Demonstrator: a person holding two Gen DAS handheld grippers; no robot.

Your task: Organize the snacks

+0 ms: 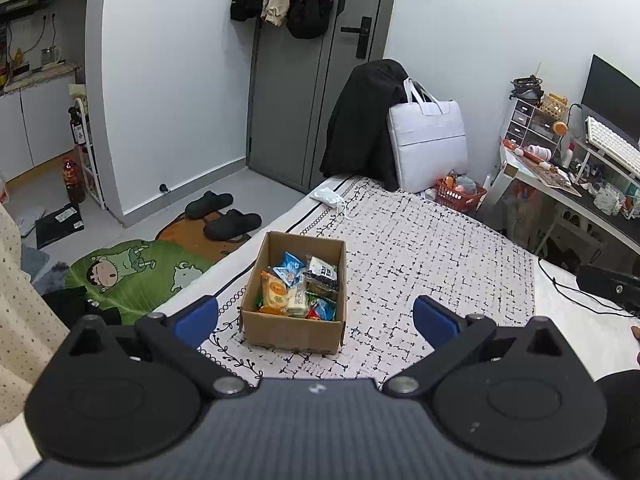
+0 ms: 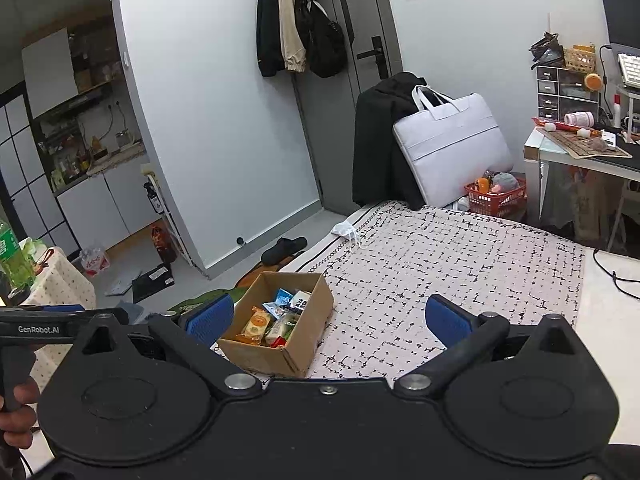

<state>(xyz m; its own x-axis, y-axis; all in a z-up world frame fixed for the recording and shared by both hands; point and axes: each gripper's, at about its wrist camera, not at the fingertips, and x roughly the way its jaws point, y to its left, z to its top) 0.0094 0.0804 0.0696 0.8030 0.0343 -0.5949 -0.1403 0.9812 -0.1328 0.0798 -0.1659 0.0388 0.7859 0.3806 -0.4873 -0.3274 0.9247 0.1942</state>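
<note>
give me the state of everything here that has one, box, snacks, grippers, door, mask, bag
cardboard box: open at the top, upright on the bed
snack packets: lying loose inside the box
left gripper: open, holding nothing
right gripper: open, holding nothing
door: shut
face mask: lying crumpled on the bed's far edge
white bag: upright, leaning on a dark coat

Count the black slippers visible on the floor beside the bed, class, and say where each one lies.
2. The far slipper lies nearer the grey door; the near slipper lies beside it on the brown mat. The right wrist view shows only one, so its partner is hidden there.
</note>
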